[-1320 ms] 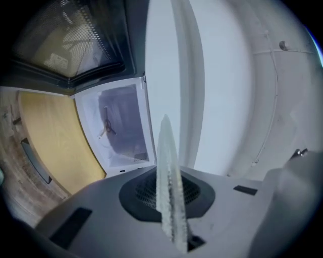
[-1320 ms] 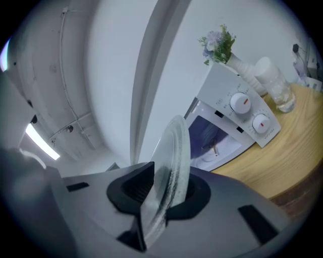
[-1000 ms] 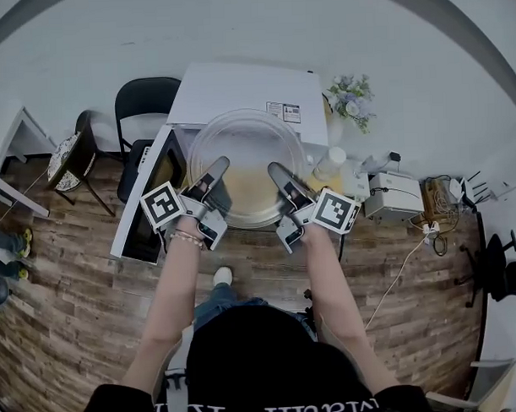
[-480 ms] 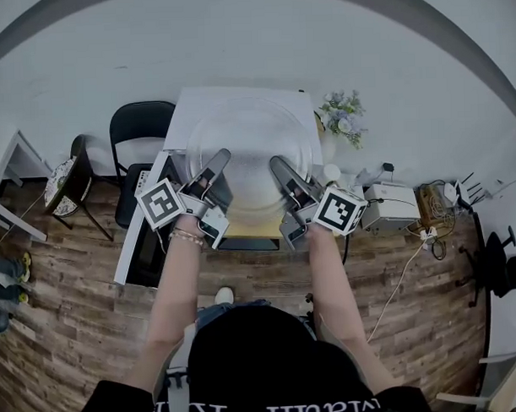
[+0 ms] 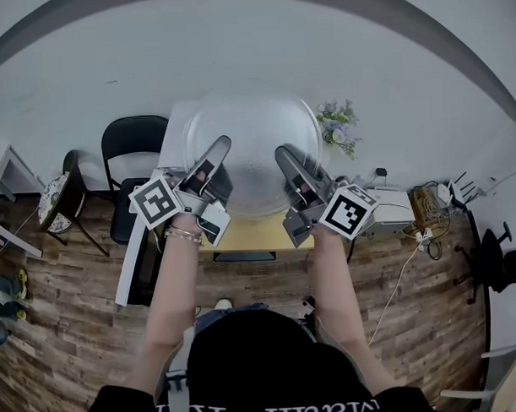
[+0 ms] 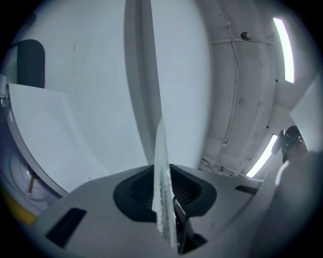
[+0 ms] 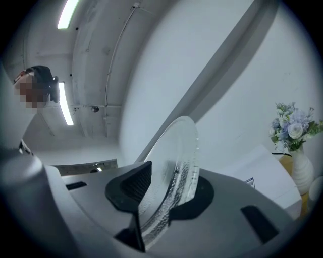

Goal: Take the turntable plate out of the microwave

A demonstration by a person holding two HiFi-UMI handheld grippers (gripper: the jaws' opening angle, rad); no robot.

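— Largest first?
— White microwave (image 5: 172, 128), upper centre of the head view, on a yellowish tabletop (image 5: 242, 235), with an open door toward the lower left.
— Next?
— Black chair (image 5: 133, 142), left of the microwave, near the wall.
— And the turntable plate (image 5: 251, 142)?
— Clear glass, out of the microwave, up in the air at upper centre, covering most of the white top in the head view. Gripped at the near rim from both sides.
— And the left gripper (image 5: 220, 149)?
— Clamped on the rim, seen edge-on between the pads, with jaws opening a little.
— And the right gripper (image 5: 283, 153)?
— Clamped on the rim too, with ribbed glass pinched between the pads.
— Smallest?
— Pale flowers (image 5: 338, 122), just right of the plate.
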